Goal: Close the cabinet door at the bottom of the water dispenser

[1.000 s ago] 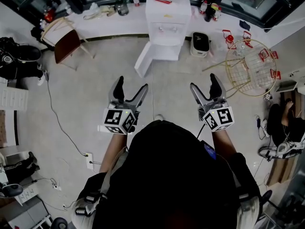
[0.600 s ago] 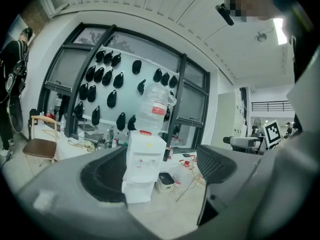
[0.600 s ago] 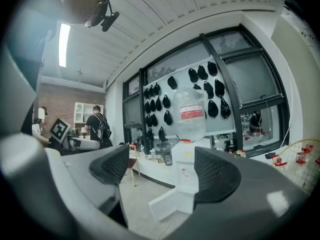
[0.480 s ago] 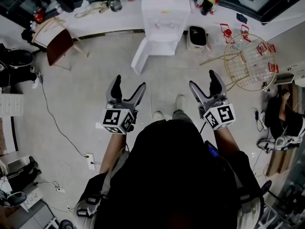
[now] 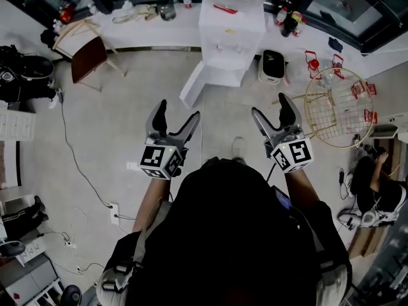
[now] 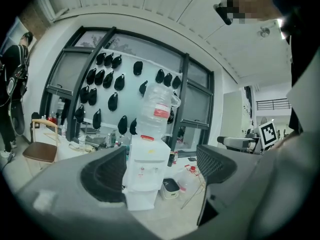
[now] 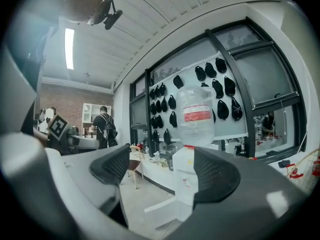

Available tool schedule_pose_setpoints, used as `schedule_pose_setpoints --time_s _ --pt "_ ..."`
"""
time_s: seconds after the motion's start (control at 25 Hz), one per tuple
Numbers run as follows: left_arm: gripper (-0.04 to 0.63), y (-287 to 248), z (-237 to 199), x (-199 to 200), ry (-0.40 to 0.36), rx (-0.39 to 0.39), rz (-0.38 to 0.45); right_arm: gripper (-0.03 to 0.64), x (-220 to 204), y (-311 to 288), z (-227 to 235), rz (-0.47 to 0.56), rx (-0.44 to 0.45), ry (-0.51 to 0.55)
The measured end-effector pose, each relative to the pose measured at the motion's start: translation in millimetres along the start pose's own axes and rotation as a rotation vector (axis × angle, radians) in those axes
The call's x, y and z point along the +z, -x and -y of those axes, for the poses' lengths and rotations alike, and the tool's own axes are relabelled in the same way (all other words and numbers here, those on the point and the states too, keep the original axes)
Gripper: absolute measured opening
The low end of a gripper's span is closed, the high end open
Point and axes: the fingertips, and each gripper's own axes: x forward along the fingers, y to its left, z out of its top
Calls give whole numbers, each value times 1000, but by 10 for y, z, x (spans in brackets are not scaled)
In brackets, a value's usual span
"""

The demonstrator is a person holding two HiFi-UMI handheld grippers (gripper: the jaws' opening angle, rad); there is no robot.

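Note:
The white water dispenser (image 5: 231, 37) stands against the far wall with a clear bottle (image 6: 157, 109) on top. Its bottom cabinet door (image 5: 193, 85) is swung open to the left over the floor. In the right gripper view the door (image 7: 161, 204) shows as a white panel sticking out low on the dispenser (image 7: 184, 181). My left gripper (image 5: 177, 110) and right gripper (image 5: 269, 105) are both open and empty. They are held side by side at waist height, well short of the dispenser (image 6: 146, 176) and pointing at it.
A brown chair (image 5: 88, 56) stands at the left by the long white counter (image 5: 146, 21). A small black-and-white bin (image 5: 273, 65) sits right of the dispenser, with a gold wire rack (image 5: 335, 107) beyond. A cable (image 5: 76, 164) and power strip (image 5: 116, 214) lie on the floor at the left.
The person has stepped forward, so the dispenser looks a little nearer and the scene has shifted. Both grippers stay open in the same pose.

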Motion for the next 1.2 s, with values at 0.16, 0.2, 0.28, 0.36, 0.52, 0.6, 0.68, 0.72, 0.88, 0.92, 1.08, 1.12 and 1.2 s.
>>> schedule_pose_setpoints --time_s 0.16,0.2,0.28,0.36,0.52,0.6,0.68,0.72,0.88,0.92,1.08,1.12,1.2 --pt "446 -270 36 74 -6 28 12 397 73 -171 265 12 30 11" --pt "446 -337 48 87 -10 35 13 397 84 -202 338 13 35 15" --pt "446 -473 69 107 -21 48 14 397 103 -267 482 15 48 26" --pt "446 -604 82 116 -30 63 12 397 119 -336 606 19 69 41" --pt "446 -813 128 93 -41 92 3 403 112 -463 793 18 122 54" --pt "446 -925 153 50 -36 106 -6 407 92 -529 880 11 148 59" --pt "446 -1037 174 -21 -22 125 -16 411 56 -595 973 0 173 65" --pt "446 -1087 183 -64 -12 138 -20 411 32 -623 1023 -6 185 65" --pt "446 -1252 226 -248 20 181 -40 411 -99 -718 1221 -36 222 37" --pt "446 -1287 246 -296 23 187 -50 411 -145 -738 1262 -45 230 27" --pt "446 -1416 311 -494 24 208 -90 410 -374 -828 1394 -78 259 2" --pt "446 -1441 317 -544 21 211 -99 410 -438 -855 1417 -86 263 -3" --pt "446 -1466 309 -657 18 219 -118 410 -576 -903 1446 -105 266 -16"
